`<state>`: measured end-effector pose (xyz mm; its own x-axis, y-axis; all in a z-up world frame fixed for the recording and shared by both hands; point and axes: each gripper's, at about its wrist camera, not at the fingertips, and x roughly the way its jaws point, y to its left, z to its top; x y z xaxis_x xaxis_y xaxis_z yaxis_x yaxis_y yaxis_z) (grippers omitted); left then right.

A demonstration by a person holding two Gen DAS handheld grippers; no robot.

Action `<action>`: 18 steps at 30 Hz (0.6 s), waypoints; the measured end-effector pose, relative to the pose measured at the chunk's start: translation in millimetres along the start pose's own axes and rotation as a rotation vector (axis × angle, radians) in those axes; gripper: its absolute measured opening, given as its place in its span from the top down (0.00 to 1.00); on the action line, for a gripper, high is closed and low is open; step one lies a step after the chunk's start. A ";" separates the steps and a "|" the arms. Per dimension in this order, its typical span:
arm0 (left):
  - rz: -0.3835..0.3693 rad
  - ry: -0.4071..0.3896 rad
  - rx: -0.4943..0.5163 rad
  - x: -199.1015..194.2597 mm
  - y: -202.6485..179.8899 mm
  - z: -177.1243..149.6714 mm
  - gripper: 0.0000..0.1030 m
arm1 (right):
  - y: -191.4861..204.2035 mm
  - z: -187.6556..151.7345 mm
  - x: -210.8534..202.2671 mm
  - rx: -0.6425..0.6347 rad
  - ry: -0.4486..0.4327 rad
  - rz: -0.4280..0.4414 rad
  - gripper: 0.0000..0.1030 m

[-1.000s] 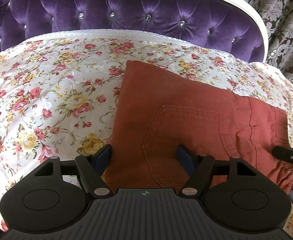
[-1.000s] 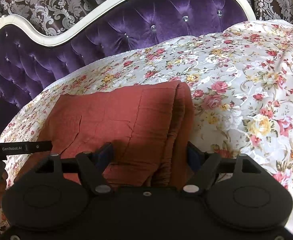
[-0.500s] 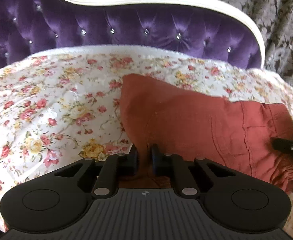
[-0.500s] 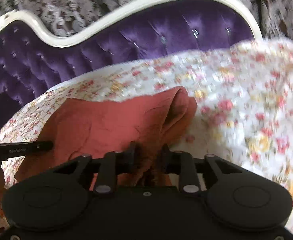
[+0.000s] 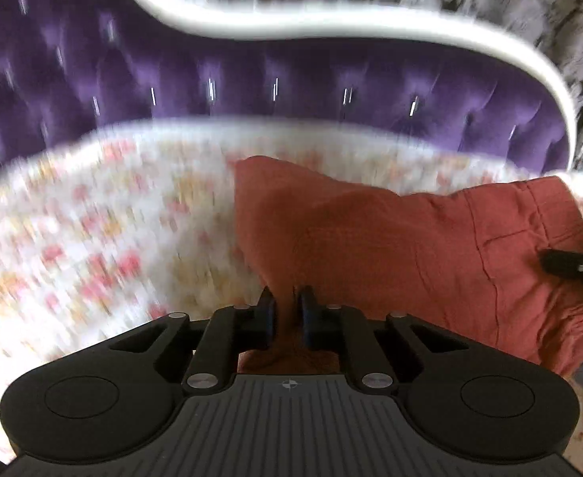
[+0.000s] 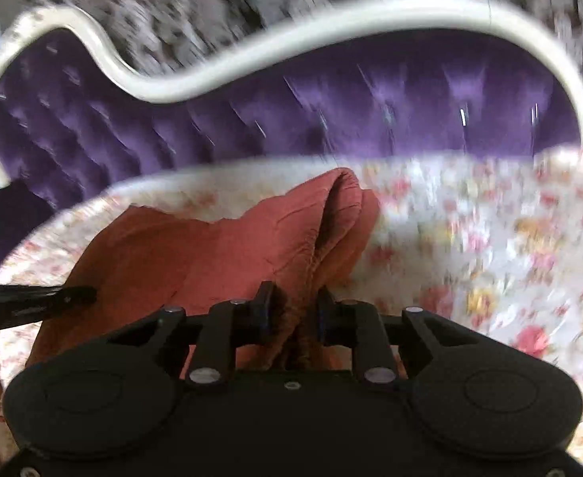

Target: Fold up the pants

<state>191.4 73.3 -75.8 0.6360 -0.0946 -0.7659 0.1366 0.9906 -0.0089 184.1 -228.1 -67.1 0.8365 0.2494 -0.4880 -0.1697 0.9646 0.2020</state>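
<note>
Pants (image 5: 391, 246): rust-red woven cotton, folded into a thick slab with visible seams; near edge lifted and rumpled, far edge resting on the bed, in front of the headboard. In the right wrist view the layered end (image 6: 331, 214) stands up in soft rounded folds, gathered and wrinkled.

Left hand-held gripper (image 5: 287, 310): matte black plastic with a ribbed grey body, blue-lined fingers drawn close together and clamped on a pinch of the pants' near edge.

Right hand-held gripper (image 6: 291, 310): same black build, fingers pressed in on a bunched ridge of the pants fabric, which bulges between them and fills the gap.

Bedspread (image 5: 92, 238): white, glossy, printed with pink and yellow roses (heavily blurred in both views); lies beneath the pants and runs up to the foot of the headboard.

Headboard (image 5: 291, 91): deep purple velvet, button-tufted with glinting studs, framed by a curving cream-white moulding; stands behind the pants.

Curtain (image 6: 212, 12): grey-brown damask pattern, hanging behind the headboard.
</note>
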 end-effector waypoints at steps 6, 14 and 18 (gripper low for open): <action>0.011 -0.009 -0.016 -5.9 6.0 -7.7 0.79 | -19.6 -12.0 -4.8 0.094 0.021 -0.014 0.58; 0.041 -0.020 -0.046 -39.8 0.3 -19.4 0.79 | 34.1 -25.0 -54.0 -0.119 -0.088 -0.056 0.53; 0.057 0.038 -0.044 -29.7 -1.8 -36.1 0.79 | 37.3 -51.3 -33.9 -0.168 0.014 -0.143 0.62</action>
<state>144.8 77.9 -76.2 0.6120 -0.0347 -0.7901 0.0670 0.9977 0.0081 122.6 -196.2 -86.6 0.8510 0.1088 -0.5138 -0.1349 0.9908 -0.0137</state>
